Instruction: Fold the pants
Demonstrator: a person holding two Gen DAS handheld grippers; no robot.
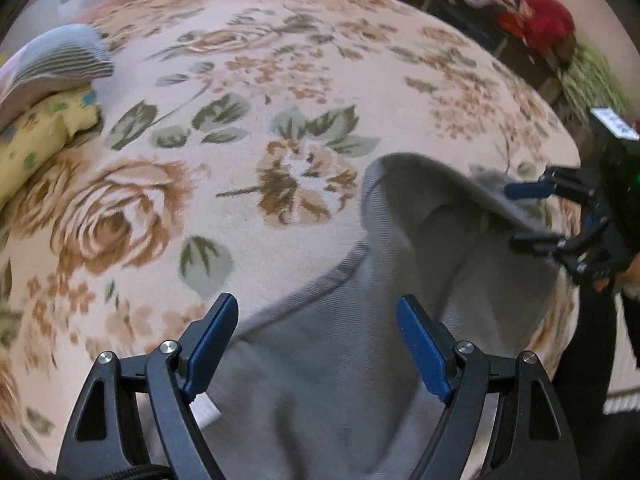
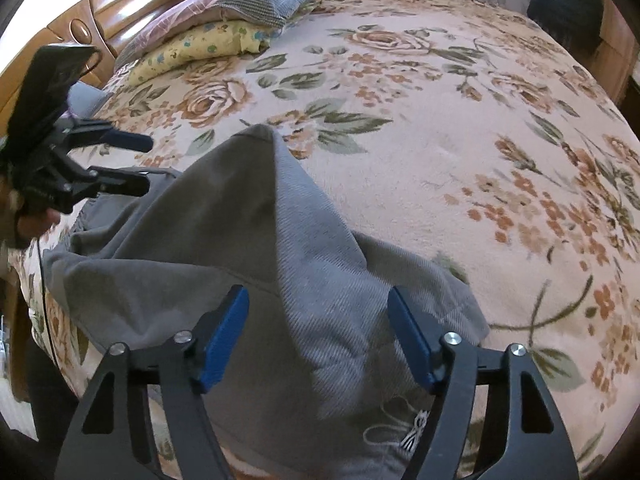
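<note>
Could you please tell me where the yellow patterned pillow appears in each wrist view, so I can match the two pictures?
Left wrist view: the yellow patterned pillow lies at the far left edge, under a grey striped pillow.
Right wrist view: the yellow pillow sits upper left of centre, below the same grey pillow, near the wooden headboard.
Shared landmark: the grey pants lying on the floral blanket.

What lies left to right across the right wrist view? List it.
left gripper → grey pants → bare floral blanket.
</note>
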